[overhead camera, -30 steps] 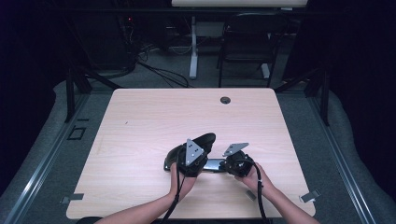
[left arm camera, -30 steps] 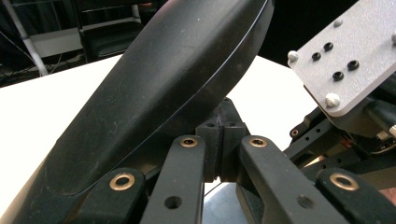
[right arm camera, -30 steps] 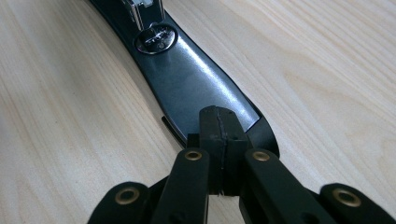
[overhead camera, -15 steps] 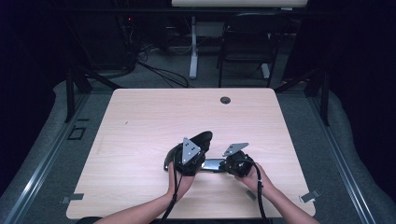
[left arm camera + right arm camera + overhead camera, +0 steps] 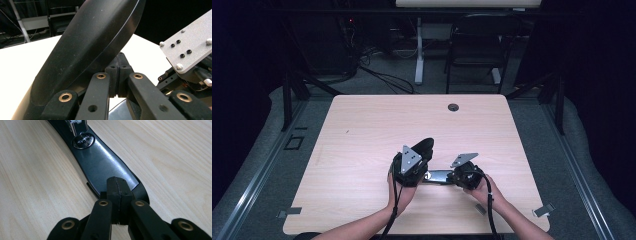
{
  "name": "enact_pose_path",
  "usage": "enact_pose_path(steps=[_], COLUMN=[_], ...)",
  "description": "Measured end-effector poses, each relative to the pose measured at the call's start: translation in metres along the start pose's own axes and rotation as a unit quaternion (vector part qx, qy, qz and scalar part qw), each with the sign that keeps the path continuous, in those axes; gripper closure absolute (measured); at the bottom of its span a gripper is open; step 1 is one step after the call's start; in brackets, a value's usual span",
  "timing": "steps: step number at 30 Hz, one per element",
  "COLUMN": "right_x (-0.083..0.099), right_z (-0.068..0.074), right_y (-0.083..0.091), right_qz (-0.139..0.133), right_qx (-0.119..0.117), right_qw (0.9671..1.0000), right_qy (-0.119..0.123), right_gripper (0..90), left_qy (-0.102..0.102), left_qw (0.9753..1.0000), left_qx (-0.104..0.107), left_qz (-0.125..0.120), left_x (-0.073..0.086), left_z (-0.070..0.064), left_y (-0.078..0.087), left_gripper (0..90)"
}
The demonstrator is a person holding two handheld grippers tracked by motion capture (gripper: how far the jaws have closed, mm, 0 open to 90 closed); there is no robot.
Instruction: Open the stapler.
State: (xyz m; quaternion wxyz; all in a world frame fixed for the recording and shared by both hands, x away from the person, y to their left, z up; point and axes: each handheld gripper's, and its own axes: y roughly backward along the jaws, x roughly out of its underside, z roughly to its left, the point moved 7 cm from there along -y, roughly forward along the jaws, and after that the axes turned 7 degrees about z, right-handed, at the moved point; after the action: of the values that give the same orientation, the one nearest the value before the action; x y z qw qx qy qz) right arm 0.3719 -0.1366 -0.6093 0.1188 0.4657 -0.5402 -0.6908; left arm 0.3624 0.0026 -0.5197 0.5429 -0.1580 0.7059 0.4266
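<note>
**A:** Here we are at the near middle of the table [image 5: 362, 130], and a big black stapler [image 5: 439, 176] has been swung open. Its metal base lies flat on the wood, its curved top arm [image 5: 424, 146] is lifted up and away from the person.

**B:** And both claws are busy. In the left gripper view, the left claw [image 5: 117, 72] has its jaws pressed together, tips tucked right against the underside of that raised top arm [image 5: 90, 47]. Whether it truly pinches an edge there, I cannot tell; the arm hides the contact.

**A:** The right claw [image 5: 117, 188]?

**B:** Clenched too, jaws meeting with no gap showing, planted on the rear end of the base [image 5: 105, 167]. It reads as pinning that end down, though a real grip on the plate I can't confirm.

**A:** So, my judgement: this is an open-it-wide step. One claw anchors, the other levers.

**B:** Agreed. To do it well, keep the right claw bearing straight down so the base doesn't skate across the smooth wood. Let the left one follow the arc around the hinge, not pull toward the person.

**A:** Slow and steady, then. A curved, glossy arm could slip off closed tips.

**B:** Exactly, so keep the contact well under the curve.
</note>
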Motion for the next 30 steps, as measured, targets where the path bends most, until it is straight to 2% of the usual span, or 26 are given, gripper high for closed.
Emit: enact_pose_path(steps=[30], right_x=[0.0], right_z=[0.0], right_y=[0.0], right_qz=[0.0], right_qx=[0.002], right_qw=[1.0], right_qy=[0.001], right_gripper=[90.0], left_qy=[0.021], left_qw=[0.9998], left_qx=[-0.001], left_qz=[-0.007], left_x=[-0.006], left_z=[0.013], left_y=[0.015], left_gripper=[90.0])
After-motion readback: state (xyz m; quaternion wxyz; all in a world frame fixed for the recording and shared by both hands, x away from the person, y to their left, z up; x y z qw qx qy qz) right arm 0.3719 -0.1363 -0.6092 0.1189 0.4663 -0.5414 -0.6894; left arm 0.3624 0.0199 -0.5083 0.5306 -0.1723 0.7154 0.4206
